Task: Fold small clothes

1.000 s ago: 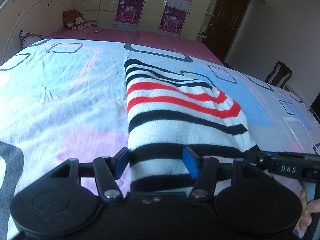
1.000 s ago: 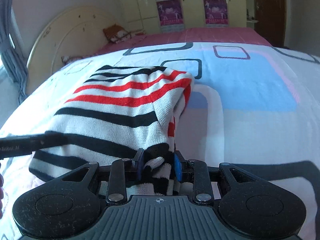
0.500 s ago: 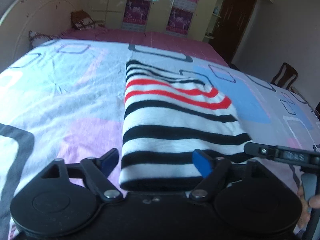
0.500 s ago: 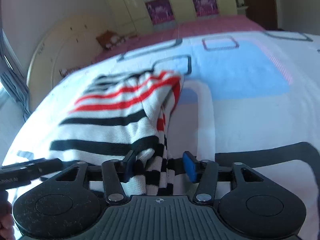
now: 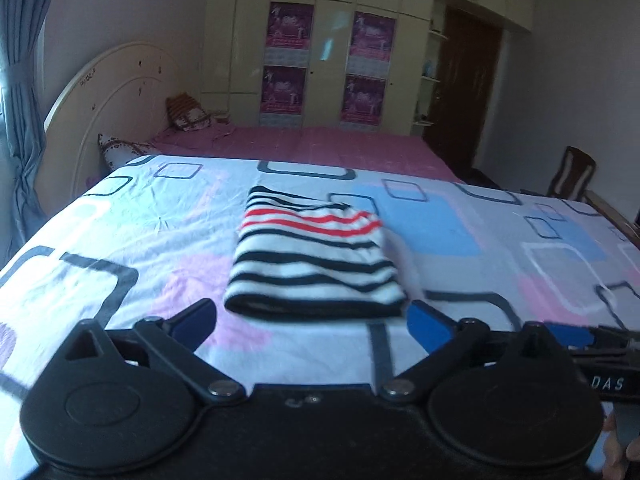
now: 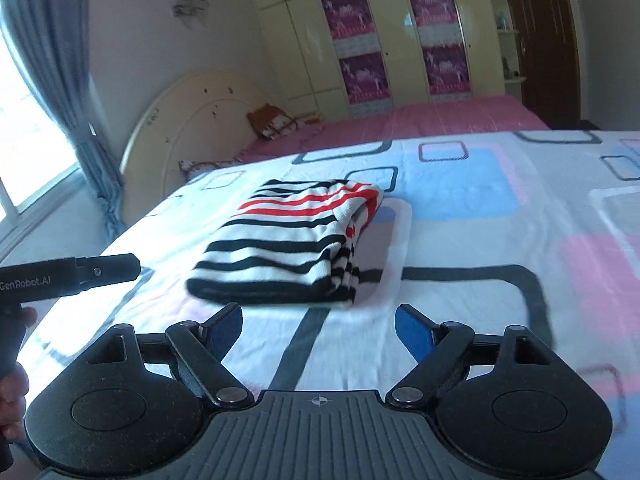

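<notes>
While a folded striped garment (image 5: 312, 264) lies flat on the patterned bedspread (image 5: 120, 240), both handheld claws hang over the near side of it with nothing between their fingers. The left gripper (image 5: 312, 320) has its blue-padded fingers (image 5: 426, 326) spread wide, wider than the garment's near black hem, and they sit just short of that hem without touching it. Seen from the right wrist, the right gripper (image 6: 318, 326) is likewise splayed, its blue pads (image 6: 414, 332) apart and clear of the cloth, with bare bedspread (image 6: 480, 220) showing in the gap. The garment (image 6: 288, 244), white with black bands and two red ones toward its far end, forms a compact rectangle; its layered open edges face the right gripper's side, where stacked stripes show along the fold. The left gripper's black body (image 6: 68, 276), lettered on its side, reaches in just beside the garment's left edge in the right wrist view, held by a hand (image 6: 12, 392) at the frame's border. The right gripper's lettered body (image 5: 600, 360) appears beside the garment's near right corner in the left wrist view. Beyond the garment, past the bedspread's far edge, lie a pink sheet (image 5: 300, 146), a cream headboard (image 5: 112, 92), cushions (image 5: 188, 114) and a wardrobe with purple posters (image 5: 286, 60); a wooden chair (image 5: 572, 174) stands off to the garment's right.
</notes>
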### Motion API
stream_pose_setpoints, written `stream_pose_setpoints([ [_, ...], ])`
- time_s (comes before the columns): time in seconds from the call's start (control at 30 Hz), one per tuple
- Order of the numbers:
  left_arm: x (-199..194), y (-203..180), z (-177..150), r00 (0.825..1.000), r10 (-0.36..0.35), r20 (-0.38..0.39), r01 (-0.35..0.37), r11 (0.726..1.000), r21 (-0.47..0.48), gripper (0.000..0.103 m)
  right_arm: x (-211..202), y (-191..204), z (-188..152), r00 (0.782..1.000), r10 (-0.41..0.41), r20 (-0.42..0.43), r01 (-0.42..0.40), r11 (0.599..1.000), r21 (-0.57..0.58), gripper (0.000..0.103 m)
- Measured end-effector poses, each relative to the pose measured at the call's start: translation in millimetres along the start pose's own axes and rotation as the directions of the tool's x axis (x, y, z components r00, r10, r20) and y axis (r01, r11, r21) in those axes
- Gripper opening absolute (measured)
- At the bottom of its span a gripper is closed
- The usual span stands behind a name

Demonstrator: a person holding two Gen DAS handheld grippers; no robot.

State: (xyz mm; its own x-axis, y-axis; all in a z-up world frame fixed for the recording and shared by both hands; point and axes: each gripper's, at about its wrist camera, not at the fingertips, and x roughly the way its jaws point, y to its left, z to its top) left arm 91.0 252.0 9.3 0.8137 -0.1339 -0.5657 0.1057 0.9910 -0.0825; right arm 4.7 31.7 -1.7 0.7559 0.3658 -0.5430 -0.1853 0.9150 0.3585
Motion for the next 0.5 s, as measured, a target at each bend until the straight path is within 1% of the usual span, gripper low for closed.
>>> stream_pose_setpoints([
  [0.1, -35.9, -9.5, -12.5, 0.998, 0.059, 0.023, -0.059, 0.998, -0.022, 0.103, -44.5, 10.2, -9.1, 0.999, -0.014, 0.033, 0.015, 0.999, -0.043, 0.083],
  [0.2, -59.2, -10.1, -19.3, 0.999, 0.045, 0.007, -0.044, 0.997, -0.057, 0.103, -78.1, 21.5, -14.1, 0.998, -0.026, 0.063, 0.030, 0.997, -0.070, 0.085],
  [0.27, -71.7, -10.8, -23.5, 0.998, 0.061, -0.008, -0.062, 0.996, -0.067, 0.103, -96.3, 29.0, -17.3, 0.994, -0.047, 0.102, 0.055, 0.996, -0.076, 0.103],
  [0.37, -85.2, -11.3, -28.7, 0.996, 0.093, -0.008, -0.093, 0.994, -0.063, 0.103, -118.7, 39.6, -21.9, 0.984, -0.066, 0.166, 0.081, 0.993, -0.086, 0.103],
  [0.5, -99.2, -13.3, -33.9, 0.994, 0.109, 0.005, -0.109, 0.993, -0.055, 0.103, -131.0, 41.5, -23.7, 0.977, -0.074, 0.199, 0.090, 0.993, -0.073, 0.103],
])
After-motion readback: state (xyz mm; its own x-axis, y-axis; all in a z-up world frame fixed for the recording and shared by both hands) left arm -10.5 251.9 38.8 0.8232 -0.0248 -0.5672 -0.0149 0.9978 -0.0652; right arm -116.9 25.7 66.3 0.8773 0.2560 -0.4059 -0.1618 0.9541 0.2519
